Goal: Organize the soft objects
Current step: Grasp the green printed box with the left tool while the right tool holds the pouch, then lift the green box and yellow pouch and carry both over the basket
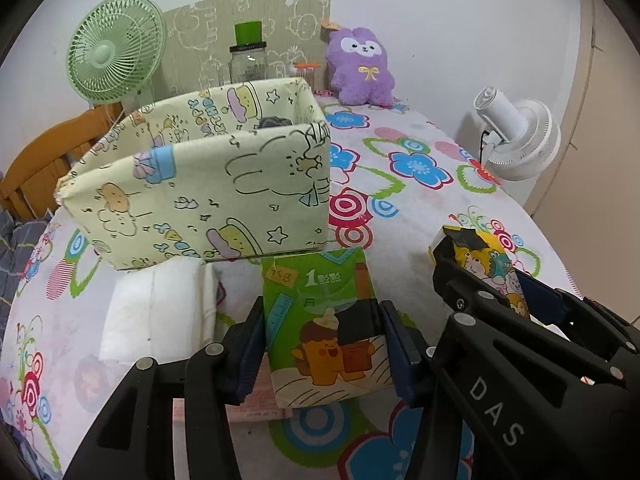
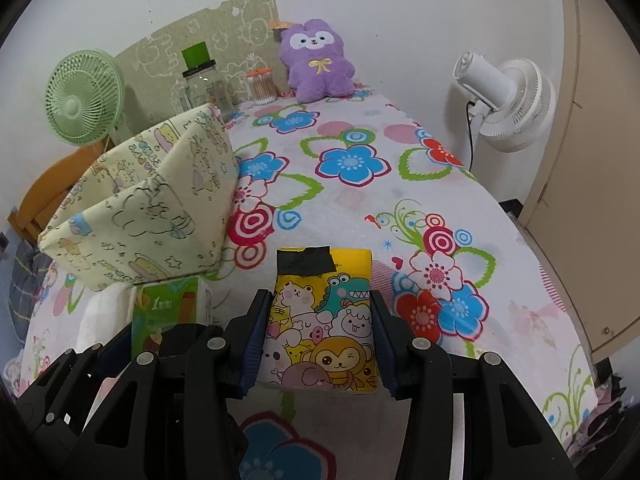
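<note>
We hold the green tissue pack (image 1: 320,320) in our left gripper (image 1: 322,344), jaws clamped, just before the fabric bin (image 1: 208,184); our right gripper (image 2: 318,340) clamps the yellow pack (image 2: 324,328) right of it.

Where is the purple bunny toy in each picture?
Left wrist view: the purple bunny toy sits at the top, right of centre, against the wall.
Right wrist view: the toy sits at top centre, against the wall.
Shared landmark: the green fan, far left in both.
</note>
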`<move>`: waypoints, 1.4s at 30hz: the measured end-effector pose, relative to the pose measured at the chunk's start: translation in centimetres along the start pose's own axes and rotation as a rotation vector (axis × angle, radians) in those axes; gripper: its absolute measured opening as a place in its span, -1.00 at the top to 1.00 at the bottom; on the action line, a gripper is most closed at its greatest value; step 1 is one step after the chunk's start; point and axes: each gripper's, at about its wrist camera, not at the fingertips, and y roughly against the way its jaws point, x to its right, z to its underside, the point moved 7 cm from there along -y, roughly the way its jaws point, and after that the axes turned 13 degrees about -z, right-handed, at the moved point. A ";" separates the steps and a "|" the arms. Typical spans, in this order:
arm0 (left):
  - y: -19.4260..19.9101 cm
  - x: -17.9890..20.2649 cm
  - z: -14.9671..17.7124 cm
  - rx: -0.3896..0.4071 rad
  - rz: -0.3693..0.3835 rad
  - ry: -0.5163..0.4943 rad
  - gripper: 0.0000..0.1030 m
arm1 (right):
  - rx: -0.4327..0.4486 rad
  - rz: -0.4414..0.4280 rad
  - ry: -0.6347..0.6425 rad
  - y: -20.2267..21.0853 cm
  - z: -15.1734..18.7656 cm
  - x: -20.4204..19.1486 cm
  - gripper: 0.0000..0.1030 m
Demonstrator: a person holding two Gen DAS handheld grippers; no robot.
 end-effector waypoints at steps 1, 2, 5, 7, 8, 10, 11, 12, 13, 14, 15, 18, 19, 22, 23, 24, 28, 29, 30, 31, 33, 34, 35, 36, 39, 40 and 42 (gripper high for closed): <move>0.2 -0.1 0.0 0.004 0.000 0.001 -0.07 | 0.004 0.000 0.002 0.3 0.1 -0.2 0.01; 0.6 -0.3 0.1 0.011 0.000 0.002 -0.07 | 0.009 -0.002 0.004 0.6 0.1 -0.4 0.01; 1.5 -0.8 0.1 0.030 -0.002 0.009 -0.07 | 0.026 -0.005 0.014 1.4 0.1 -1.0 0.01; 2.1 -1.2 0.1 0.041 -0.004 0.013 -0.07 | 0.038 -0.009 0.020 2.1 0.2 -1.6 0.01; 2.3 -1.3 0.2 0.045 -0.005 0.015 -0.07 | 0.041 -0.010 0.022 2.3 0.3 -1.8 0.01; 3.0 -1.7 0.2 0.057 -0.009 0.019 -0.07 | 0.052 -0.015 0.028 3.0 0.4 -2.4 0.01; 3.3 -1.9 0.3 0.062 -0.009 0.021 -0.07 | 0.055 -0.016 0.030 3.2 0.4 -2.6 0.01; 3.6 -2.1 0.4 0.069 -0.011 0.023 -0.07 | 0.060 -0.018 0.033 3.4 0.4 -2.9 0.01; 3.9 -2.4 0.4 0.074 -0.012 0.026 -0.07 | 0.066 -0.020 0.037 3.8 0.5 -3.2 0.01; 4.3 -2.6 0.4 0.079 -0.014 0.028 -0.07 | 0.070 -0.022 0.040 4.0 0.5 -3.4 0.01; 4.6 -2.8 0.5 0.084 -0.015 0.030 -0.07 | 0.076 -0.025 0.044 4.4 0.6 -3.8 0.01; 5.6 -3.6 0.6 0.094 -0.015 0.035 -0.07 | 0.084 -0.035 0.054 5.2 0.6 -4.8 0.01; 6.0 -3.9 0.6 0.096 -0.013 0.039 -0.07 | 0.087 -0.038 0.057 5.5 0.6 -5.1 0.01; 6.9 -4.8 0.6 0.109 -0.015 0.045 -0.07 | 0.101 -0.047 0.055 6.5 0.7 -6.1 0.01; 7.1 -5.0 0.5 0.112 -0.016 0.046 -0.07 | 0.104 -0.049 0.057 6.7 0.7 -6.4 0.01; 7.4 -5.3 0.5 0.117 -0.018 0.047 -0.07 | 0.108 -0.051 0.059 7.0 0.6 -6.7 0.01; 8.4 -6.2 0.3 0.130 -0.020 0.052 -0.07 | 0.121 -0.056 0.068 8.0 0.5 -8.0 0.01; 8.7 -6.5 0.3 0.134 -0.021 0.051 -0.06 | 0.124 -0.058 0.071 8.2 0.6 -8.3 0.01; 8.9 -6.7 0.3 0.140 -0.022 0.049 -0.06 | 0.126 -0.058 0.073 8.4 0.6 -8.6 0.01; 9.2 -7.0 0.3 0.147 -0.024 0.047 -0.07 | 0.130 -0.056 0.078 8.7 0.6 -8.9 0.01; 9.6 -7.4 0.3 0.154 -0.026 0.049 -0.07 | 0.137 -0.059 0.083 9.1 0.6 -9.5 0.01; 9.7 -7.6 0.3 0.156 -0.026 0.051 -0.06 | 0.139 -0.060 0.085 9.3 0.6 -9.7 0.01; 10.0 -7.9 0.3 0.161 -0.026 0.055 -0.07 | 0.141 -0.060 0.088 9.4 0.6 -9.9 0.01; 10.2 -8.1 0.2 0.166 -0.025 0.057 -0.07 | 0.146 -0.060 0.092 9.7 0.5 -10.3 0.01; 11.0 -8.7 -0.2 0.188 -0.026 0.068 -0.06 | 0.163 -0.063 0.106 10.4 0.3 -11.0 0.01; 11.2 -8.9 -0.3 0.195 -0.026 0.070 -0.06 | 0.171 -0.064 0.110 10.7 0.1 -11.3 0.01; 11.6 -9.4 -0.6 0.212 -0.028 0.077 -0.06 | 0.183 -0.067 0.120 11.0 -0.2 -11.8 0.01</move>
